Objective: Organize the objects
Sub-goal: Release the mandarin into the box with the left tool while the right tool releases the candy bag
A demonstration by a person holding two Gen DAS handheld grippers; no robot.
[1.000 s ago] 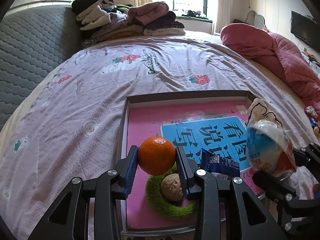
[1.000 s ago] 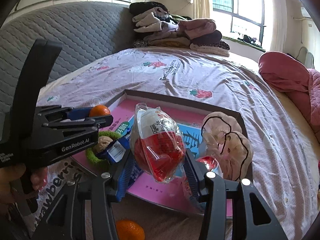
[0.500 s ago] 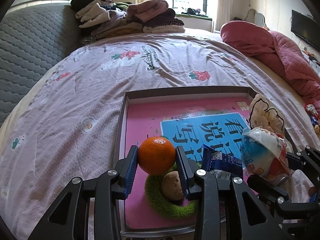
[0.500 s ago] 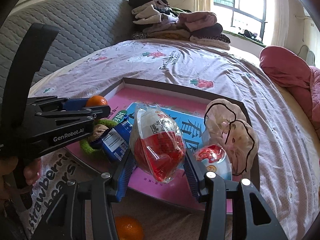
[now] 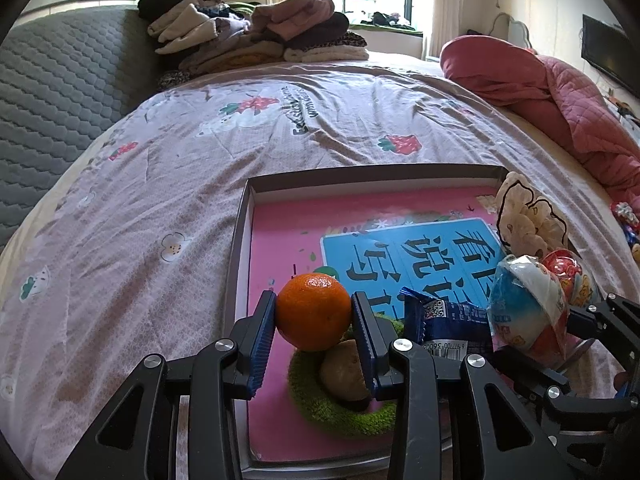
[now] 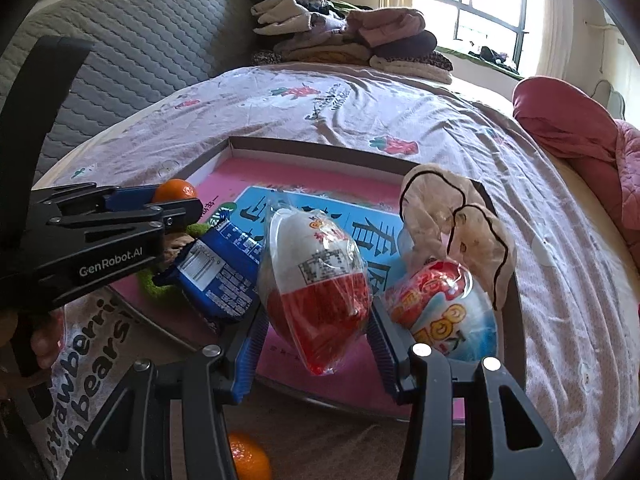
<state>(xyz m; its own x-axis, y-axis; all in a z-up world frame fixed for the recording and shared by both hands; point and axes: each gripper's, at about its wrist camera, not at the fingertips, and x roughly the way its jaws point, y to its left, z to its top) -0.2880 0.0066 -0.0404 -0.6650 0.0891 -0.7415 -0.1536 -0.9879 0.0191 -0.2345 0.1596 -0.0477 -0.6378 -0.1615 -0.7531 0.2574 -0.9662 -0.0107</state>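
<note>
Both hand-held grippers loaded over the near end of the tray on the bed

Your left hand-held gripper [image 5: 314, 322] pinches the orange [image 5: 313, 311] between its blue pads, just above the green ring [image 5: 340, 412] and the brown lump inside it at the tray's [image 5: 240, 248] near-left corner; your right hand-held gripper [image 6: 316, 330] squeezes the wrapped red-and-white egg [image 6: 316, 280] above the near edge, close beside the second egg [image 6: 440, 312] and the blue packet [image 6: 218, 276]. Lower each item onto bare pink floor further in, away from the crowded near edge, and let the orange rest flat before you spread the pads, since it will likely roll. A second orange [image 6: 248, 456] lies on the bed outside the tray, not yet gathered
</note>
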